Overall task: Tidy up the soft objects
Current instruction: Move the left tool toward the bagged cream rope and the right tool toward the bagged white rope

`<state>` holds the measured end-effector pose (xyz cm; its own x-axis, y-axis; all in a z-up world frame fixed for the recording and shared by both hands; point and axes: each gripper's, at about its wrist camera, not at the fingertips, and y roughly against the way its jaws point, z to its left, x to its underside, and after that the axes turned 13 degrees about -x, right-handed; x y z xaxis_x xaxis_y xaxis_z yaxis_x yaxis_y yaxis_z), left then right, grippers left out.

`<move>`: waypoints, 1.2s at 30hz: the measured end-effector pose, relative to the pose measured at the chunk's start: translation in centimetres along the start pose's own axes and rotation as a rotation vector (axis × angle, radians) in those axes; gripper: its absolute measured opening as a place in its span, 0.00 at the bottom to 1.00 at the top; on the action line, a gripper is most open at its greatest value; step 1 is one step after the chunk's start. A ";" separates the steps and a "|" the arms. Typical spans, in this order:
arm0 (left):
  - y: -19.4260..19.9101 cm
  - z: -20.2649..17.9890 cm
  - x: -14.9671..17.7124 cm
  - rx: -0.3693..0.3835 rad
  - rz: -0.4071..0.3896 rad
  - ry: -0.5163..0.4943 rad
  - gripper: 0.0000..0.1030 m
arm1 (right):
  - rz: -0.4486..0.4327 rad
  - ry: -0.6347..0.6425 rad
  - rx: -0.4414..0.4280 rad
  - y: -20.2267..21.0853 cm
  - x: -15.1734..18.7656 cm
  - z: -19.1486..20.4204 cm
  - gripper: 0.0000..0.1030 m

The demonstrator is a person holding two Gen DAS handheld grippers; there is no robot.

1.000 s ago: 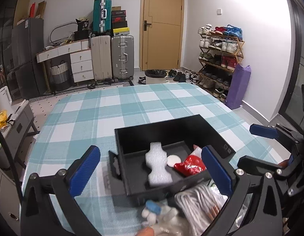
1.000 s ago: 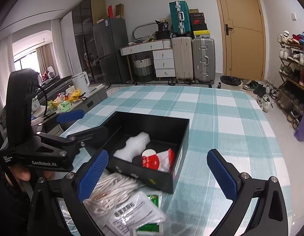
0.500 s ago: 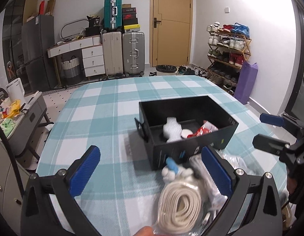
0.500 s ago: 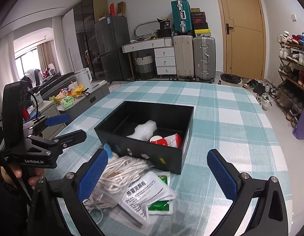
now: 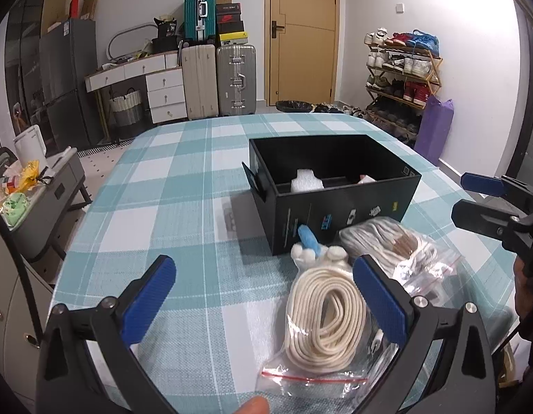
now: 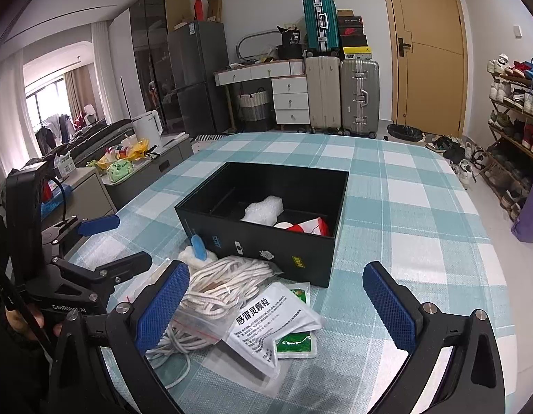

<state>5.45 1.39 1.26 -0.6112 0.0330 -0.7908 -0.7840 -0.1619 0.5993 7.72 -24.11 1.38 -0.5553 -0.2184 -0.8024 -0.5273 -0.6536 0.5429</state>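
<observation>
Hovering over the table (image 5: 183,179), both grippers — left (image 5: 266,296) and right (image 6: 276,296) — gape wide, grasping nothing. Bagged rope (image 5: 323,324) and packets (image 6: 266,321) lie just before the box (image 6: 266,231) — foam (image 6: 263,208) sits inside.

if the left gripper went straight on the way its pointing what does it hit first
Most likely the bagged cream rope coil, which lies low between the open fingers, nearer the right one. Past it sit the small white plush with a blue piece and the black box. Depth is uncertain, so it might pass above the coil.
</observation>
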 end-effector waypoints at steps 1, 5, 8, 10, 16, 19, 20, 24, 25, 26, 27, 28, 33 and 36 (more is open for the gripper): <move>-0.1 0.0 0.1 -0.001 0.006 0.002 1.00 | 0.001 -0.002 0.001 0.0 0.1 0.0 0.99; -0.2 0.2 0.4 -0.004 0.013 0.003 1.00 | 0.009 -0.016 -0.001 -0.1 0.4 -0.2 0.99; -0.5 0.3 0.5 -0.003 0.027 0.005 1.00 | 0.020 -0.018 -0.006 -0.3 0.6 -0.2 0.99; -0.7 0.4 0.6 0.008 0.036 0.008 1.00 | 0.021 -0.016 -0.007 -0.3 0.6 -0.2 0.99; -0.9 -0.5 0.9 0.019 0.054 -0.032 1.00 | 0.016 -0.024 -0.002 -0.3 0.8 -0.1 0.99; -1.0 -1.0 1.1 0.032 0.072 -0.054 1.00 | 0.018 -0.028 -0.005 -0.3 0.8 -0.2 0.99; -1.0 -1.2 1.1 0.038 0.079 -0.067 1.00 | 0.019 -0.029 -0.005 -0.3 0.8 -0.3 0.99; -0.9 -1.7 1.4 0.057 0.090 -0.099 1.00 | 0.027 -0.035 -0.008 -0.5 0.8 -0.4 0.99; -0.9 -1.8 1.5 0.055 0.091 -0.104 1.00 | 0.029 -0.035 -0.008 -0.5 0.8 -0.4 0.99; -1.0 -1.9 1.6 0.055 0.096 -0.107 1.00 | 0.031 -0.034 -0.008 -0.6 0.8 -0.4 0.99; -1.1 -1.9 1.6 0.058 0.105 -0.108 1.00 | 0.035 -0.033 -0.007 -0.7 0.8 -0.4 0.99; -1.2 -1.9 1.7 0.062 0.111 -0.106 1.00 | 0.037 -0.033 -0.006 -0.8 0.7 -0.3 0.99; -1.2 -1.8 2.0 0.088 0.125 -0.116 1.00 | 0.051 -0.028 -0.012 -1.2 0.7 0.1 0.99; -1.4 -1.8 2.1 0.089 0.136 -0.122 1.00 | 0.068 -0.024 -0.023 -1.7 0.6 0.5 0.99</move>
<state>5.47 -0.11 -1.47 -0.7167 0.1368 -0.6838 -0.6962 -0.0856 0.7127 8.04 -22.77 0.10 -0.6050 -0.2454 -0.7575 -0.4728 -0.6547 0.5898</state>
